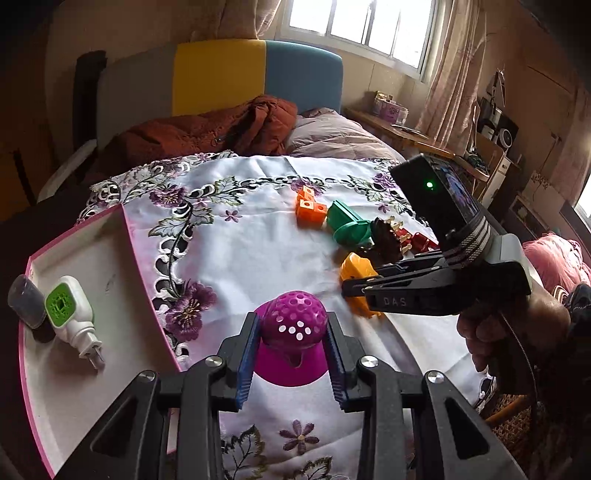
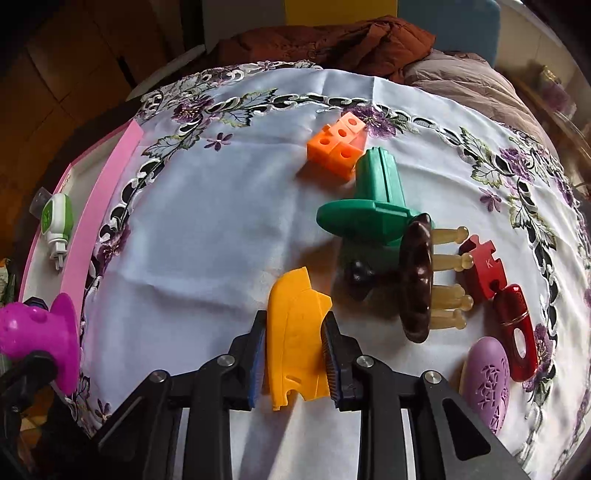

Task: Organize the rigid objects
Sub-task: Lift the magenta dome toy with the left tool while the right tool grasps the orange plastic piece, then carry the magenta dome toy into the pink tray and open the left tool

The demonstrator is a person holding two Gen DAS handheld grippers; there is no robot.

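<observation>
— Magenta perforated toy [image 1: 293,332] first, from the left wrist view: where do we have it?
— We have it clamped between the blue pads of our left gripper [image 1: 291,354]; the dome with its round holes sits above the pads and the flared base below them; it hangs over the embroidered white cloth [image 1: 258,251].
— And around it?
— To the left lies the pink-rimmed tray [image 1: 129,236], holding a white and green plug-in device [image 1: 72,314] and a dark grey piece [image 1: 24,301]; to the right our right gripper [image 1: 354,288] reaches in over a yellow piece [image 1: 354,271]; beyond it lie a green piece [image 1: 347,225] and orange blocks [image 1: 310,208]; behind the cloth we see a rust-coloured jacket [image 1: 221,129], a headboard in yellow and blue [image 1: 258,74] and a bright window [image 1: 362,22].
— Now the right wrist view.
— Yellow piece [image 2: 295,350] stands between the pads of our right gripper [image 2: 295,354], which are closed against its two sides; the magenta toy [image 2: 40,332] shows at the far left, near the pink tray rim [image 2: 99,221].
— What lies past the fingers?
— Green piece [image 2: 373,206], orange blocks [image 2: 338,146], a dark brown disc with pale pegs [image 2: 417,277], a red jigsaw block marked K [image 2: 482,271], a red oblong case [image 2: 517,332] and a purple patterned oval [image 2: 487,384], all on the cloth [image 2: 203,221].
</observation>
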